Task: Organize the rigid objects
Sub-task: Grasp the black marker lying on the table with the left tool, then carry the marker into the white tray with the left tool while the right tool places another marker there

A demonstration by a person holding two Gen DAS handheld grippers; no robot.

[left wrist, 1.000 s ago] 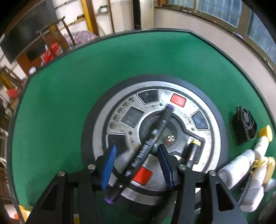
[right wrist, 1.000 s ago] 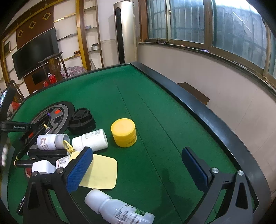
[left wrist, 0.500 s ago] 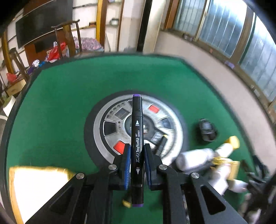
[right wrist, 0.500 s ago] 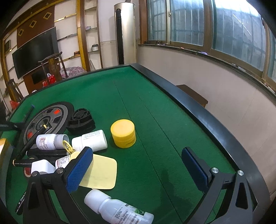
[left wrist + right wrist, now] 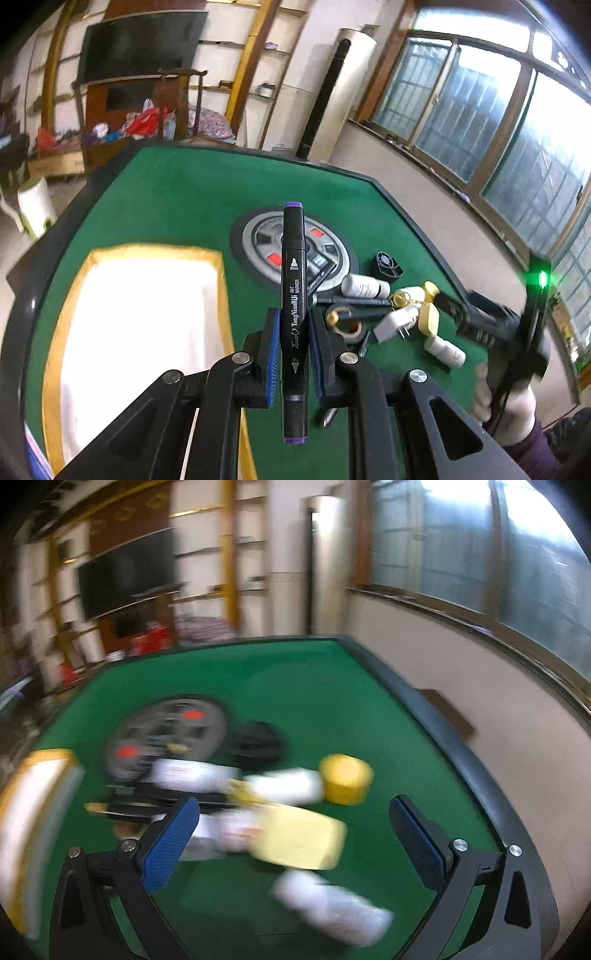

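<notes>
Above green table (image 5: 177, 199), left gripper (image 5: 293, 354) clamping black marker (image 5: 294, 295), right gripper (image 5: 295, 834) agape

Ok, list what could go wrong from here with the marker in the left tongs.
1. The left tongs are shut on the black marker along its length, leaving a long end past the pads; a knock against the yellow-rimmed tray could lever it loose.
2. The right tongs hang open over the white bottles and the yellow pad; that view is blurred, so a hasty reach may scatter them.
</notes>
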